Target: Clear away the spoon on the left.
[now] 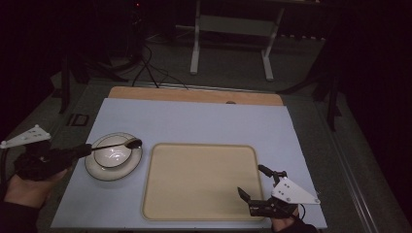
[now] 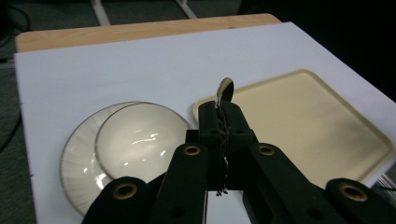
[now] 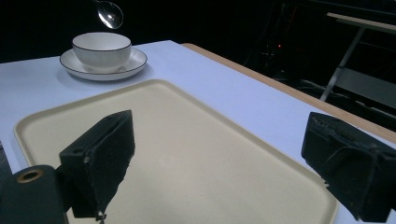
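Note:
A white bowl (image 1: 112, 154) with a dark rim sits on a white saucer (image 1: 99, 173) at the left of the blue-white tabletop. My left gripper (image 1: 86, 149) is shut on the handle of a metal spoon (image 1: 127, 142), held in the air above the bowl. In the left gripper view the spoon (image 2: 224, 89) sticks up edge-on from the closed jaws, with the bowl (image 2: 140, 140) below left. The right gripper view shows the spoon's head (image 3: 110, 13) hanging over the bowl (image 3: 101, 49). My right gripper (image 1: 253, 182) stands open over the near right corner of the tray, holding nothing.
A large beige tray (image 1: 199, 179) lies in the middle of the table, right of the saucer. A wooden strip (image 1: 194, 95) runs along the table's far edge. Beyond it are a white table frame (image 1: 233, 29) and cables on the dark floor.

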